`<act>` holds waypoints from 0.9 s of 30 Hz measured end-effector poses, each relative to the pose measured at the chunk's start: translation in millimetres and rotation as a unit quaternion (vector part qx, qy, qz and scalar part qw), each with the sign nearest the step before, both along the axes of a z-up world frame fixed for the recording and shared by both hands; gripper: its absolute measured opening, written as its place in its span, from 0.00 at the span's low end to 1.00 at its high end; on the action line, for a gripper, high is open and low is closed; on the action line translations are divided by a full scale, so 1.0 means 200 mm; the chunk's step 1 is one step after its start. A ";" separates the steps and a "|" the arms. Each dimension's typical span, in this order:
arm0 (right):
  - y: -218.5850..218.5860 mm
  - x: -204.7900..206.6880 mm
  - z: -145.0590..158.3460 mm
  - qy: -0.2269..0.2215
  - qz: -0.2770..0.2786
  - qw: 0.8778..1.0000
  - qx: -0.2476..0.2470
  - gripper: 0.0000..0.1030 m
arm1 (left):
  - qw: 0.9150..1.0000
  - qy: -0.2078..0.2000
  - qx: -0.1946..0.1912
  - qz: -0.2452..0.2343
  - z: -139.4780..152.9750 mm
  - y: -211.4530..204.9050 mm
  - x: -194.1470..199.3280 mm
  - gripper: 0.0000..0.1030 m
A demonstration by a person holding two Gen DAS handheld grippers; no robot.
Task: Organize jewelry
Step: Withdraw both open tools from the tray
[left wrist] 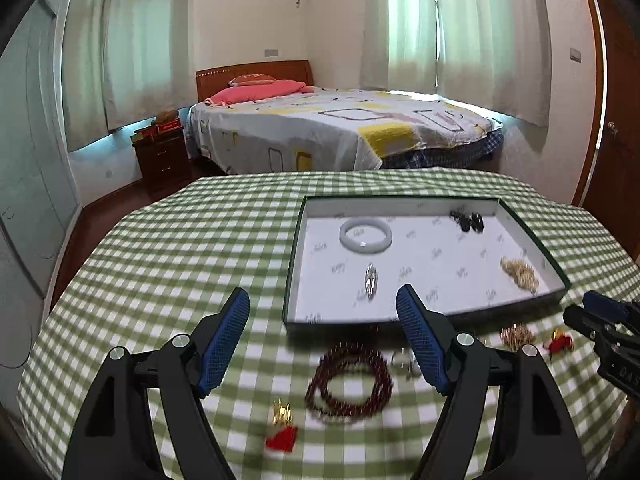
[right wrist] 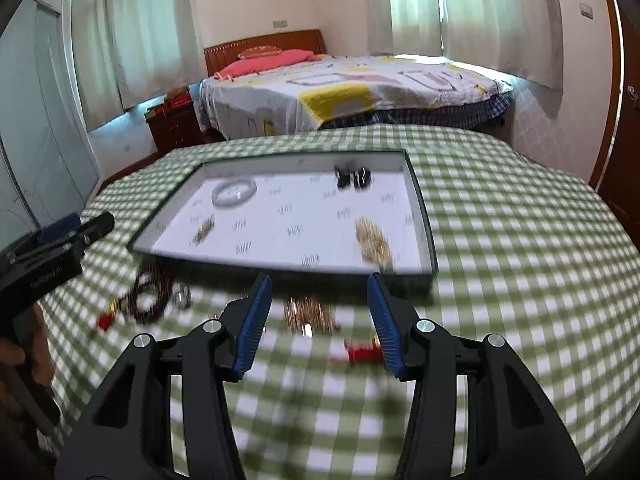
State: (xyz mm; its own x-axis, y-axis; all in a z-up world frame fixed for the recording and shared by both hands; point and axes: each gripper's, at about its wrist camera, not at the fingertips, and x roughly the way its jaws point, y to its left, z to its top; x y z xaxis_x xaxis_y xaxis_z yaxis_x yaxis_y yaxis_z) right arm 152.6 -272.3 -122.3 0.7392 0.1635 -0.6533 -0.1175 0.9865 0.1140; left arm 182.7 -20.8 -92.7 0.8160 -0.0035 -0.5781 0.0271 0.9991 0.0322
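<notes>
A bedroom with pale curtains holds a bed under a patterned sheet, and in front of it a table covered in green-and-white check cloth. Going left to right in the left wrist view: the left claw hangs over the cloth with its blue pads spread wide and nothing between them. Below it lie a gold charm with a red tassel and a coiled dark red bead string. Farther back sits a shallow tray with a white lining, holding a pale bangle, a small silver piece, a cluster of black beads and a heap of gold chain. On the cloth just before the tray's near right corner lie another gold heap and a second red ornament. The right claw, blurred, has its pads apart, gripping nothing, above that gold heap.
</notes>
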 end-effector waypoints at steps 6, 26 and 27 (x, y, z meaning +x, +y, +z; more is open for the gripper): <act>-0.06 -0.06 -0.09 0.025 -0.015 1.000 0.005 0.47 | 1.000 0.010 -0.003 0.006 -0.05 0.02 -0.10 0.71; 0.22 0.01 -0.14 0.038 0.048 0.998 0.007 0.47 | 0.998 0.053 0.011 0.038 -0.16 0.17 -0.13 0.71; 0.23 0.02 -0.15 0.041 0.051 0.998 0.006 0.47 | 0.998 0.055 0.011 0.040 -0.16 0.18 -0.13 0.71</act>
